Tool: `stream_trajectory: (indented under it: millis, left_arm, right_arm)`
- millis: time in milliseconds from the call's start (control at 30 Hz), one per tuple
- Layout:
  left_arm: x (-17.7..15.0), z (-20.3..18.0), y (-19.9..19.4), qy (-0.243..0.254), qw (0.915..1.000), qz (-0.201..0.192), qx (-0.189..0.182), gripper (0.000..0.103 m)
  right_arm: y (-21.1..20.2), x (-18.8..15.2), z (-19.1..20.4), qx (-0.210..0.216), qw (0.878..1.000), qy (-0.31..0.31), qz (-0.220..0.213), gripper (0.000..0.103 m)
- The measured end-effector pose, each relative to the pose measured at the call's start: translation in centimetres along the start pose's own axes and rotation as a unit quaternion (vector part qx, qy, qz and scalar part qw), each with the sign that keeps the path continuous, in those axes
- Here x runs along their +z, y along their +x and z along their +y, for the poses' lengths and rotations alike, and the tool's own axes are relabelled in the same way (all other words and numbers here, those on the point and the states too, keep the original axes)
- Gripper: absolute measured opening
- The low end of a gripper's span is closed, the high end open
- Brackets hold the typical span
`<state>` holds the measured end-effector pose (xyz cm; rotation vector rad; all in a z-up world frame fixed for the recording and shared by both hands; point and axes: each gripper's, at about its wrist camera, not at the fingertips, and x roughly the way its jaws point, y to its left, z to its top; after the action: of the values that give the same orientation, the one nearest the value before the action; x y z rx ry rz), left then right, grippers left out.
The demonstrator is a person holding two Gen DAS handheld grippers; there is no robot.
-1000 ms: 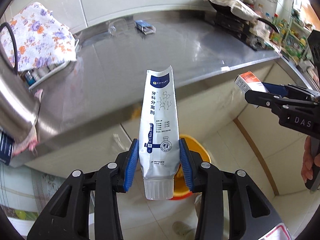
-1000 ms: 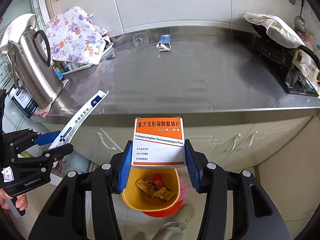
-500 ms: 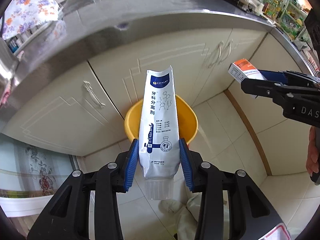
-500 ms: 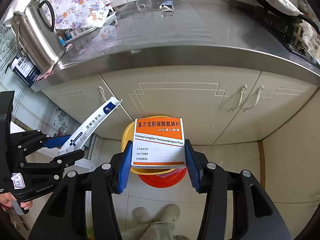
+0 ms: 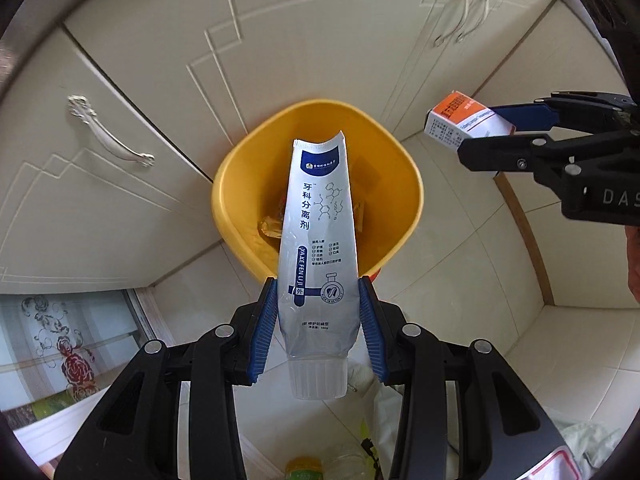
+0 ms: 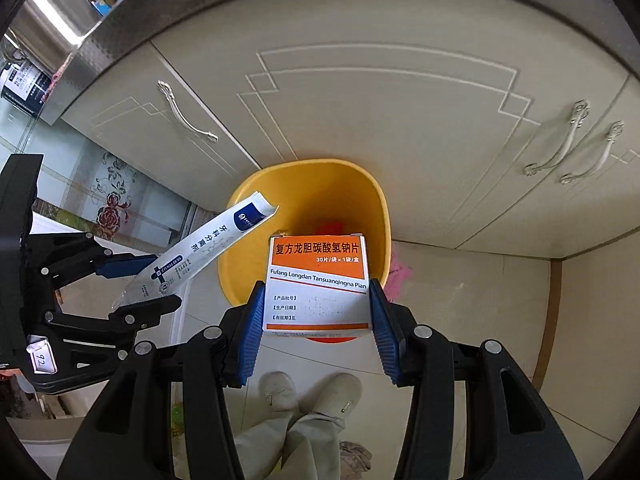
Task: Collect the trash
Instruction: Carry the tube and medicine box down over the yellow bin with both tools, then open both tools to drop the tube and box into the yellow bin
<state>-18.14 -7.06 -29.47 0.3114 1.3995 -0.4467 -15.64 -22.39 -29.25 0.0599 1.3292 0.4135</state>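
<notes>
- The tube (image 5: pixel 320 240), white and silver with a dark blue band, is clamped near its cap end between the blue pads of the left gripper (image 5: pixel 319 320); its crimped end points over the yellow bin (image 5: pixel 236 184).
- Its label reads 牙科分离剂 down the side, with "YA KE FEN LI JI" in the blue stripe below.
- The medicine box (image 6: pixel 318 286) is gripped by its sides in the right gripper (image 6: pixel 318 320), just above the bin's near rim.
- Its orange top panel reads 复方龙胆碳酸氢钠片, "30片/袋×1袋/盒", then "Fufang Longdan Tansuanqingna Pian"; the smaller fields are too faint to read.
- The bin stands on the tiled floor (image 5: pixel 460 280) against cream cabinet doors (image 6: pixel 360 120) and holds some wrappers.
- Seen from the left, the right gripper's body shows "DAS".
- A person's pale shoes (image 6: pixel 312 396) stand on the near side of the bin.
</notes>
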Motion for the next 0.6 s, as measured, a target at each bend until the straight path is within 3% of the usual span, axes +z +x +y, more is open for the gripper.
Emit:
stream_trajectory:
  millis: [300, 600]
  left_arm:
    - [2.1, 2.6, 5.7, -0.017, 0.9988, 0.044, -0.010, 0.040]
    - [2.4, 3.0, 8.4, -0.025, 0.9975, 0.064, -0.020, 0.040]
  right_arm:
    - [8.2, 1.9, -1.3, 0.012, 0.998, 0.002, 0.061, 0.051]
    - [12.1, 2.4, -1.3, 0.016, 0.996, 0.006, 0.084, 0.051]
